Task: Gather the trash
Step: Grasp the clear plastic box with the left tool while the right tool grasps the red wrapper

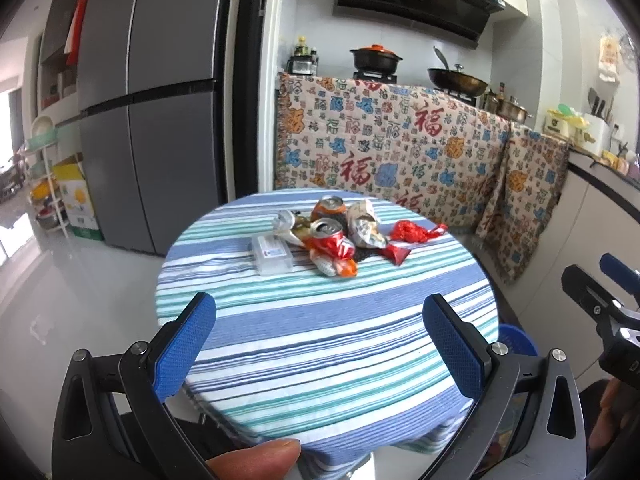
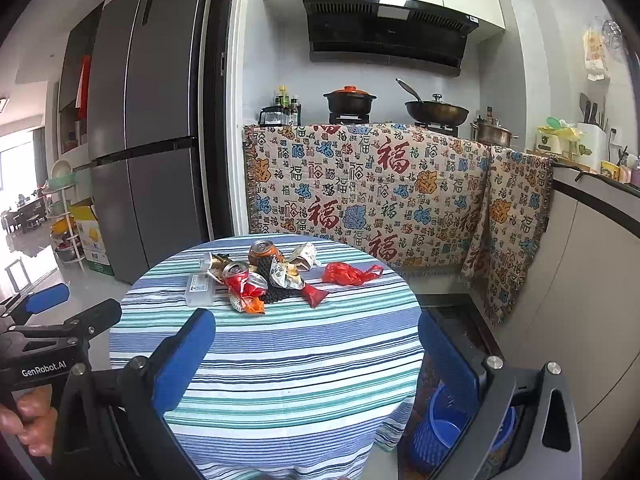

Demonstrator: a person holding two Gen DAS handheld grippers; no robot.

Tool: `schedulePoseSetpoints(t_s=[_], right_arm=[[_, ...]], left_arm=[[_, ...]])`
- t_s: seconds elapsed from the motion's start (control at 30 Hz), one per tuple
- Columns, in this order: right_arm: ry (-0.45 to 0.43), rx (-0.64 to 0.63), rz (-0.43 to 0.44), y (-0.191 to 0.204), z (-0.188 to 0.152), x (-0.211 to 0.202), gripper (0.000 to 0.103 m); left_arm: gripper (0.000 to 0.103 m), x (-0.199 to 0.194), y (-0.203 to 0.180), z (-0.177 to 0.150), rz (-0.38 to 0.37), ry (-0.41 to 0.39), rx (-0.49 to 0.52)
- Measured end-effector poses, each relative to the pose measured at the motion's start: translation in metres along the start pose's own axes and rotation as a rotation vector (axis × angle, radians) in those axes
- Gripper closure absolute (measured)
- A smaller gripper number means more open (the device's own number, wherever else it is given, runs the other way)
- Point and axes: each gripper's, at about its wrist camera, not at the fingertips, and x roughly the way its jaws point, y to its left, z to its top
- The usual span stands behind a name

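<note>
A pile of trash lies at the far side of a round table with a striped cloth (image 1: 320,340) (image 2: 280,360). It holds a crushed red can (image 1: 330,240) (image 2: 242,278), an orange can (image 1: 329,208) (image 2: 264,253), crumpled wrappers (image 1: 362,224) (image 2: 286,272), a red plastic bag (image 1: 414,232) (image 2: 348,273) and a clear plastic box (image 1: 274,256) (image 2: 200,289). My left gripper (image 1: 320,340) is open and empty above the near table edge. My right gripper (image 2: 316,360) is open and empty beside it. A blue bin (image 2: 444,428) (image 1: 516,338) stands on the floor right of the table.
A grey fridge (image 1: 152,100) (image 2: 152,120) stands at the left. A counter draped with a patterned cloth (image 1: 392,140) (image 2: 380,188) carries pots and a stove behind the table. The right gripper shows at the right edge of the left wrist view (image 1: 608,300).
</note>
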Motion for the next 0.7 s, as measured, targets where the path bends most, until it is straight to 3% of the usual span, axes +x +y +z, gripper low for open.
schedulePoseSetpoints(t_s=[0.27,0.43,0.53,0.7], right_arm=[[0.024,0.029,-0.002,-0.01,-0.014,0.052,0.0],[0.059,0.003,0.012,-0.018,-0.024,0.104,0.0],[0.126,-0.012,0.037,-0.021,-0.031,0.145,0.0],[0.281,-0.014,0.122,-0.019,-0.047,0.223,0.0]], left_arm=[[0.0,0.073,0.03,-0.008,0.064,0.076,-0.026],[0.0,0.135,0.031,-0.014,0.076,0.218,-0.035],[0.0,0.175,0.029,-0.017,0.086,0.303,-0.053],[0.0,0.232,0.024,-0.022,0.142,0.346,-0.024]])
